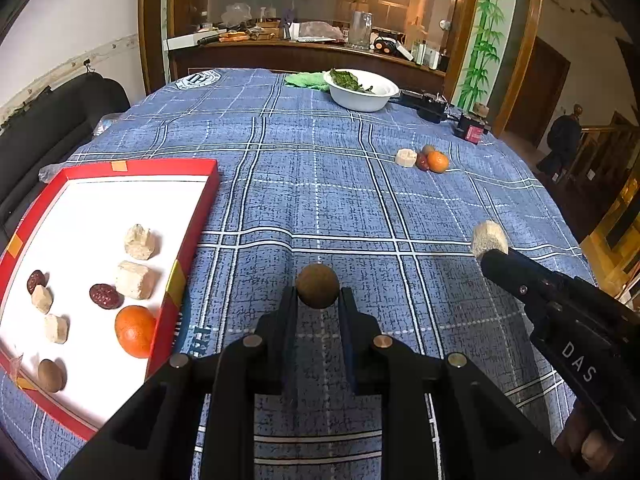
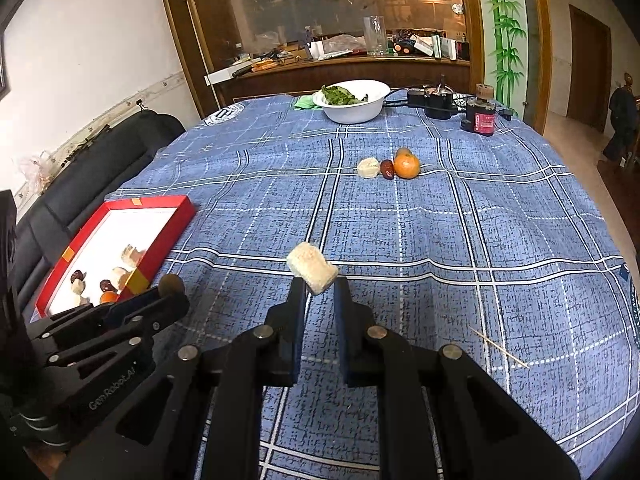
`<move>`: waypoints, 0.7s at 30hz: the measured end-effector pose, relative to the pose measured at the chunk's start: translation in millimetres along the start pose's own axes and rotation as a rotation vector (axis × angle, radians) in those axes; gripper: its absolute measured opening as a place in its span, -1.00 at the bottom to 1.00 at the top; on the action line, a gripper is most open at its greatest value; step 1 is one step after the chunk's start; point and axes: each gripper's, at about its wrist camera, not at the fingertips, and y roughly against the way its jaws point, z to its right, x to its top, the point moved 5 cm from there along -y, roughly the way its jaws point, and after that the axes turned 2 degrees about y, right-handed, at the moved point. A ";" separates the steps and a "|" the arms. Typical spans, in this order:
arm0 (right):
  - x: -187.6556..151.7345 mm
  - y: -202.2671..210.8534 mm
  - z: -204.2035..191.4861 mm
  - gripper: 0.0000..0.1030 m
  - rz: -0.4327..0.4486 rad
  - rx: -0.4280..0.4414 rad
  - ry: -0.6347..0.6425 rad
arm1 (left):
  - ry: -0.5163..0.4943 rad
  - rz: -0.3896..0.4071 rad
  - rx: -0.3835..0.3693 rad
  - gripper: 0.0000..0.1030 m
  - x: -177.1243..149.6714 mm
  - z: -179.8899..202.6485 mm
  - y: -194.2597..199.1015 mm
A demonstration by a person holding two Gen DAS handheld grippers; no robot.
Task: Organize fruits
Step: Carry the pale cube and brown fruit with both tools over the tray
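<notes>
Fruits are split between two places on the blue checked cloth. In the red tray at the left we see an orange, two dark red dates, a brown ball and several pale chunks, all apart from one another on the white floor. Far across the cloth a second group sits bunched and touching: a pale piece, a date, an orange and a small brown fruit behind them.

Our left gripper is clamped on a round brown fruit, held above the cloth just right of the tray; being a ball, it has no long axis we can tell.

Our right gripper is clamped on a pale blocky chunk. In the right wrist view its long axis runs tilted, from upper left down to lower right, crosswise to the fingers, with the upper left end sticking out past the left finger. It hangs over open cloth, well apart from the tray.

A white bowl of greens stands at the far edge. A thin stick lies on the cloth to the right.
</notes>
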 end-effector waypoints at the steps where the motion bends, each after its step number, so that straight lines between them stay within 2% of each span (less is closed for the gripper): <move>1: 0.0 0.5 -0.9 -0.70 0.001 0.001 0.003 | 0.003 0.001 0.000 -0.63 0.0 -1.6 1.1; 21: 7.9 8.2 -37.5 -0.70 0.023 0.040 0.065 | 0.065 0.048 0.018 -0.63 8.1 -35.3 24.2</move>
